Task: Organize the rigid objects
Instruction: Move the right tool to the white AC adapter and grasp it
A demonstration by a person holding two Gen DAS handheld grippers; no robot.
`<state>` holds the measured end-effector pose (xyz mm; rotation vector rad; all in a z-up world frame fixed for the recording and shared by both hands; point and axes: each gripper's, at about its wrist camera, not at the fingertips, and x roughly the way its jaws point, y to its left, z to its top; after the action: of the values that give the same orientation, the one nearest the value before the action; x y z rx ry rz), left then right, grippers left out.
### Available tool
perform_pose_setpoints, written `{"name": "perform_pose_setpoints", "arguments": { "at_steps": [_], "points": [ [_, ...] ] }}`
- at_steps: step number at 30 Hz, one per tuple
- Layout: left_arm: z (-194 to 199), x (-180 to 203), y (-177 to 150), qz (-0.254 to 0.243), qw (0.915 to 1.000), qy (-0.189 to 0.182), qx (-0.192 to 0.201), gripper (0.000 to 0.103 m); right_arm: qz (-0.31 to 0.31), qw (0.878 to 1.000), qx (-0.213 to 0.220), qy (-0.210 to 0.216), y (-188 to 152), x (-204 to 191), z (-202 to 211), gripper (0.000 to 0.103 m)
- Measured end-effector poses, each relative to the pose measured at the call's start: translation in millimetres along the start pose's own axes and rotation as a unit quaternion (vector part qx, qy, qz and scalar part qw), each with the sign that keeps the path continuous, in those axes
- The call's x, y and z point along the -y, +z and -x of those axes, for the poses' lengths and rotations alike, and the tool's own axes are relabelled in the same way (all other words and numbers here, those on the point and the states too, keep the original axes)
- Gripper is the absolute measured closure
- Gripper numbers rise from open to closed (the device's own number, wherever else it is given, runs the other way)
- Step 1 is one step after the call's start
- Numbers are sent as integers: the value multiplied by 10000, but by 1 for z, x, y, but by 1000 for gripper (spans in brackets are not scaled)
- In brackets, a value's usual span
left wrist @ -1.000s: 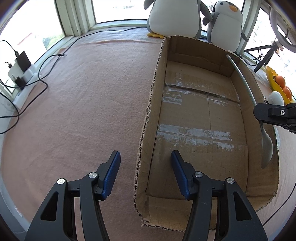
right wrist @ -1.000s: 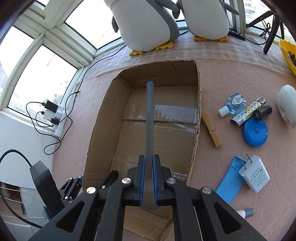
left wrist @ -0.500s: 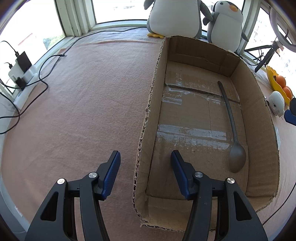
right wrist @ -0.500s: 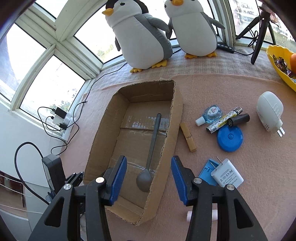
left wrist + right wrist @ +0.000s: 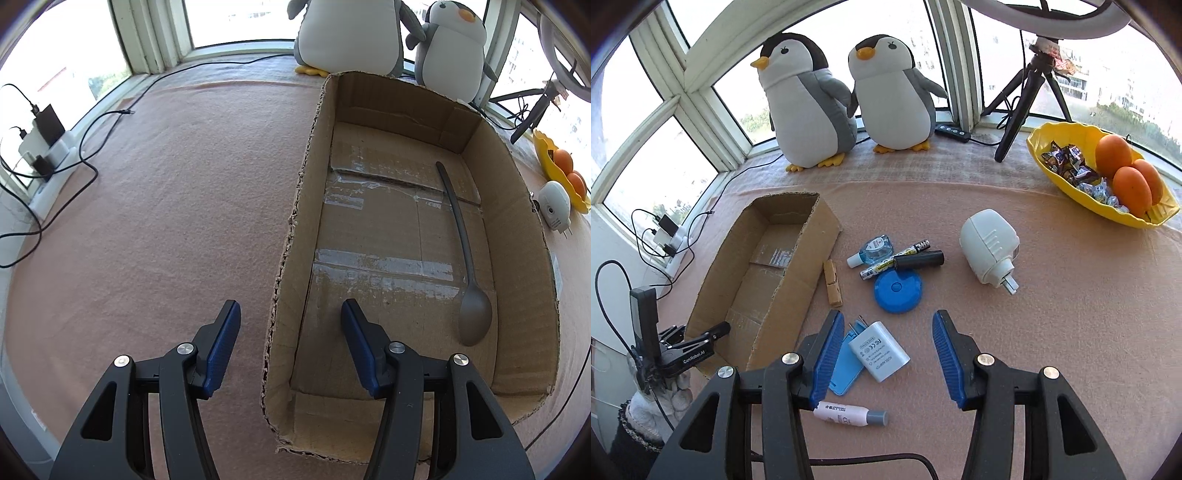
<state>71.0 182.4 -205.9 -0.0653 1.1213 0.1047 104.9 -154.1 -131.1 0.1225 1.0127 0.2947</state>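
An open cardboard box point(image 5: 295, 221) point(image 5: 790, 280) lies on the pink cloth. A grey spoon point(image 5: 463, 254) lies flat inside it near the right wall. My left gripper point(image 5: 290, 314) is open and empty, straddling the box's near left wall. My right gripper point(image 5: 884, 325) is open and empty above loose items to the right of the box: a white charger point(image 5: 879, 350), a light blue flat piece point(image 5: 846, 369), a white tube point(image 5: 849, 410), a blue round disc point(image 5: 898, 290), a wooden clothespin point(image 5: 832, 282), a black cylinder point(image 5: 919, 259), a marker point(image 5: 894, 258), a small blue bottle point(image 5: 871, 249) and a white plug-in device point(image 5: 990, 251).
Two plush penguins point(image 5: 846, 99) stand at the back by the window. A yellow bowl point(image 5: 1100, 177) with oranges and sweets sits at the back right beside a black tripod point(image 5: 1019, 96). Cables and a power strip point(image 5: 44, 147) lie at the left edge.
My right gripper opened and let the spoon drop into the box, then pulled back and swung right over the loose items. The left gripper has not moved.
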Motion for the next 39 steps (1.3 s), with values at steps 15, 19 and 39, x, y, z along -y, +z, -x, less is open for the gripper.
{"name": "perform_pose_setpoints", "arguments": {
  "at_steps": [15,19,39],
  "points": [
    [0,2,-1,25,10000,34,-11,47,1573,9840,-694,-464,-19,-26,-43,57],
    [0,2,-1,45,10000,36,-9,47,1801,9786,-919,-387,-23,-36,-55,57],
    [1,3,-1,62,10000,30,-7,47,1884,9715,-1388,-387,-27,-46,-92,58]
  ]
}}
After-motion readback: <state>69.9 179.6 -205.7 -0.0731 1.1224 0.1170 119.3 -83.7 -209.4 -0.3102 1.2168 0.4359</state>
